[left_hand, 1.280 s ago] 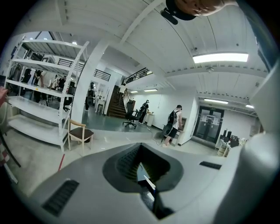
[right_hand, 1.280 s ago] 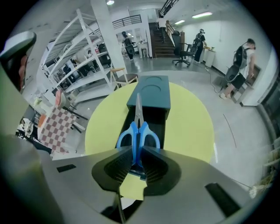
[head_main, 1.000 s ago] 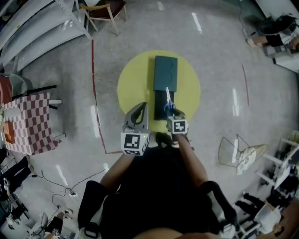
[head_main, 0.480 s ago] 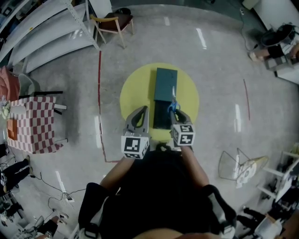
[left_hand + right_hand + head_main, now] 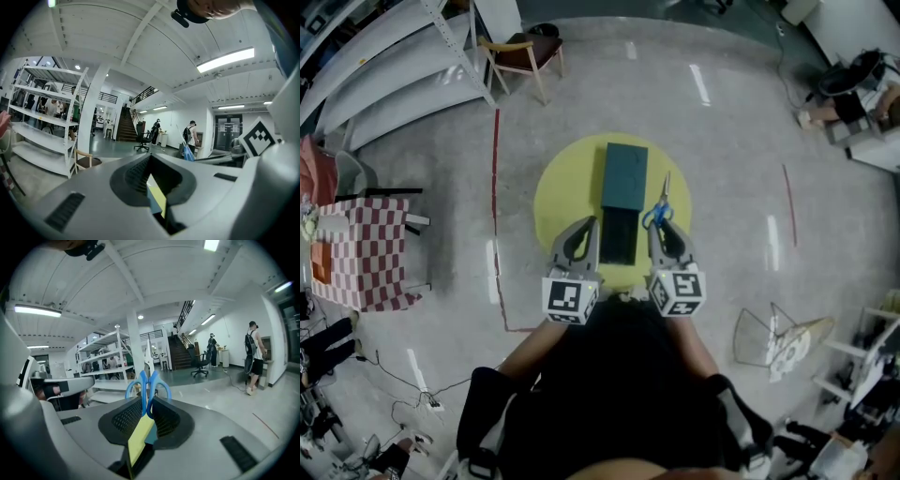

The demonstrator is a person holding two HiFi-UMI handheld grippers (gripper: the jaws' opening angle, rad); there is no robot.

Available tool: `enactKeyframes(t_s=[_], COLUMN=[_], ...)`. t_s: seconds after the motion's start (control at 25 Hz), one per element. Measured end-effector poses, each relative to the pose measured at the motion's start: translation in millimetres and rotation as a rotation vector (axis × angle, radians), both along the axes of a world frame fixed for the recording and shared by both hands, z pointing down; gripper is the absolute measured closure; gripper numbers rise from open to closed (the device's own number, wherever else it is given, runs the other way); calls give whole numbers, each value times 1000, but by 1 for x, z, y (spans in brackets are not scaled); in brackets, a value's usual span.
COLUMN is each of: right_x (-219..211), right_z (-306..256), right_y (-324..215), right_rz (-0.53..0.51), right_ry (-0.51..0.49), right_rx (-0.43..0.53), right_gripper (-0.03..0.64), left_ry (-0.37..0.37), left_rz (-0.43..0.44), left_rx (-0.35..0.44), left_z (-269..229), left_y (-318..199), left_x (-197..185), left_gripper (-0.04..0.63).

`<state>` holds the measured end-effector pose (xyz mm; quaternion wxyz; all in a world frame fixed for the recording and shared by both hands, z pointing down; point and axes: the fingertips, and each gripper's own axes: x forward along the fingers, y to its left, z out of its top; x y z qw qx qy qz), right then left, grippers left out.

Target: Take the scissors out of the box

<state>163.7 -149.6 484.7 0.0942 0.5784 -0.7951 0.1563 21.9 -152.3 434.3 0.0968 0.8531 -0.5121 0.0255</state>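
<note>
While just beside the box's (image 5: 622, 187) long edge, scissors (image 5: 663, 195) in right claw (image 5: 662, 225).

The head camera looks steeply down from above the person onto the yellow round surface (image 5: 558, 187) and the floor around it, with the left gripper (image 5: 586, 225) and right gripper (image 5: 661, 225) at that surface's near edge. Each gripper camera sits close behind its own jaws and faces almost level across the hall. Both take in the staircase (image 5: 125, 126). The head and left gripper views share the wooden chair (image 5: 520, 52) and white shelving (image 5: 384, 56), and the head and right gripper views share the scissors (image 5: 146, 385).
</note>
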Motion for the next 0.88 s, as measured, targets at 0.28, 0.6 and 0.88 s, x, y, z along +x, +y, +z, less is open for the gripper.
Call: enactKeyframes(t_s=[0.28, 0.6, 0.88], right_x=[5, 7, 10], right_z=[-19, -10, -13], right_y=[19, 14, 6], right_rz=[3, -14, -27], right_ry=[-13, -3, 10], right_rx=[77, 85, 89], right_gripper=[549, 549, 549], left_ry=[19, 16, 10], left_rz=[-16, -17, -22], left_rx=[-25, -12, -1], left_z=[8, 7, 4], left_y=[7, -2, -10], left_x=[8, 14, 19], left_gripper=[609, 609, 609])
